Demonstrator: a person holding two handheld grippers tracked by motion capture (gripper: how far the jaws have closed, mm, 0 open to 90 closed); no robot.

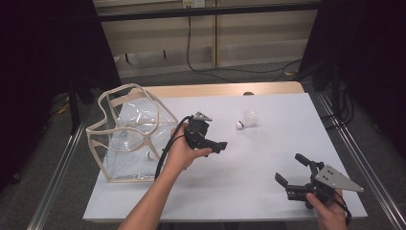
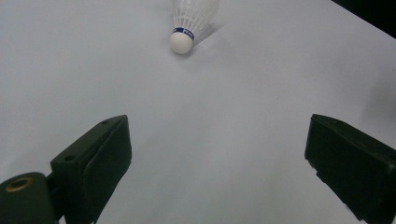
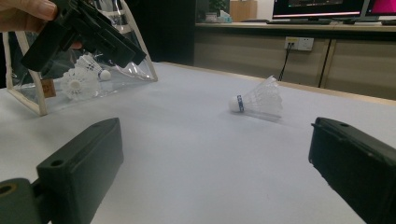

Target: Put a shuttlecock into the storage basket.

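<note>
Tongs (image 1: 218, 145) agape — shuttlecock (image 1: 247, 120) beyond

We lose the shuttlecock's (image 2: 190, 21) feather skirt past the left gripper view's top edge. Inside the clear bag (image 3: 135, 72), the shuttlecocks (image 3: 79, 81) blur behind creased plastic and the left gripper (image 3: 79, 30); perhaps two, though we cannot count them.

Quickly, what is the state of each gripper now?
Left gripper: open, holding nothing.
Right gripper: open, holding nothing.
</note>
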